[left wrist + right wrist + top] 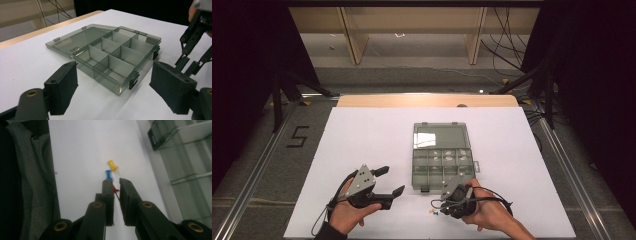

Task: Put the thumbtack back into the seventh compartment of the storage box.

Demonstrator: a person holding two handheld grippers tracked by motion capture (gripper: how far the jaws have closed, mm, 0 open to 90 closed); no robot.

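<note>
Right gripper view: a red pushpin (115, 190) sat between the nearly closed jaws of the right tongs (116, 182), clenched on it just above the white table (82, 150). A blue pushpin (108, 173) and a yellow pushpin (113, 165) lay just beyond the tips. The open compartment box (443, 155) stood near; the left tongs (390, 181) were released, holding nothing.

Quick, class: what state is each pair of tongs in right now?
Left tongs: open, holding nothing.
Right tongs: nearly shut around a red push pin; a firm grip cannot be told.
</note>
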